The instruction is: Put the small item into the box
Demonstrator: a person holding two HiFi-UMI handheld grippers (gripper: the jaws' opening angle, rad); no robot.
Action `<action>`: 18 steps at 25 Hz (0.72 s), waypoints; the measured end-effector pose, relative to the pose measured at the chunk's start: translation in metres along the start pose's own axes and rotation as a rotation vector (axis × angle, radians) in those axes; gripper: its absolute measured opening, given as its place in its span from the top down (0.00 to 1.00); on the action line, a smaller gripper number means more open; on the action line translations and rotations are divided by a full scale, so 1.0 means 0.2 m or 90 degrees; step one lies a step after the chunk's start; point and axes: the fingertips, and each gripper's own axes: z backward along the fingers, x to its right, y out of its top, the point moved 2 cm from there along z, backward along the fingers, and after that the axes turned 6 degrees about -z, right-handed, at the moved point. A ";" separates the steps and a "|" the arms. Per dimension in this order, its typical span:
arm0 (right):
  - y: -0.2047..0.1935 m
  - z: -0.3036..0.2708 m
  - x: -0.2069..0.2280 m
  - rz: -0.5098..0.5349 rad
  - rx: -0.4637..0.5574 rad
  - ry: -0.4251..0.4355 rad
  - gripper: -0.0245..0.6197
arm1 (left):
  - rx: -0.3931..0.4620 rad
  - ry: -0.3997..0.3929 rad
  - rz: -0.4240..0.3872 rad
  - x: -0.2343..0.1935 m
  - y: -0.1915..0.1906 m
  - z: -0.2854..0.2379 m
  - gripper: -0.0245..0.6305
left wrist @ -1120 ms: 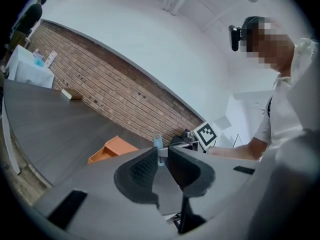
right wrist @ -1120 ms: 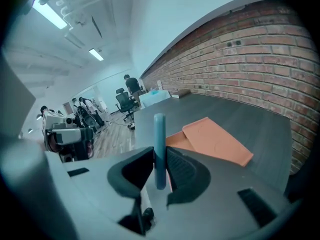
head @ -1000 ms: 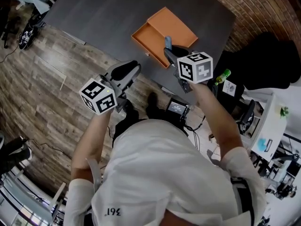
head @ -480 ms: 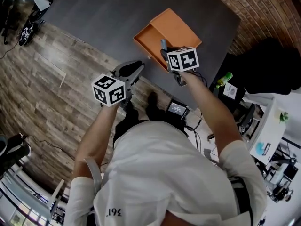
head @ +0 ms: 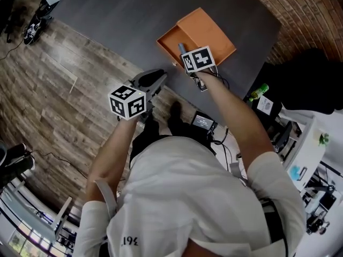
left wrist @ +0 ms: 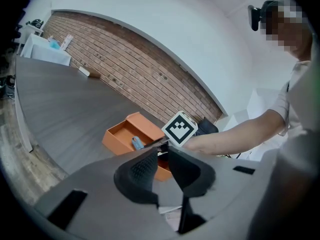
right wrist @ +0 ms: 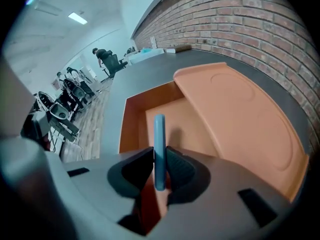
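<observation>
- R gripper [right wrist: 159,166]: its 2 jaws clamp the small item [right wrist: 159,139] upright, directly above the box [right wrist: 131,115] interior, so you can release it inside.
- L gripper [left wrist: 162,156]: jaws slightly apart, empty; parked near box, clear of the drop.

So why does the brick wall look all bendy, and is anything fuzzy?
Left gripper view: the wide lens bows the brick wall into an arc and the corners go black; right gripper view: same bending, and the blue item in the right tongs drops a soft shadow on the orange box floor; head view: fairly crisp, with even light.
</observation>
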 end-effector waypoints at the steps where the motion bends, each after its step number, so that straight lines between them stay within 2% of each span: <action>1: 0.00 -0.02 0.00 -0.002 -0.003 0.000 0.83 | 0.000 0.001 0.001 0.00 0.00 0.01 0.85; 12: 0.05 -0.05 0.01 -0.022 0.008 -0.013 0.82 | 0.012 -0.002 0.011 0.01 0.01 0.05 0.85; 18: 0.06 -0.04 0.00 -0.036 0.015 -0.007 0.75 | 0.016 -0.008 0.007 0.02 0.02 0.05 0.85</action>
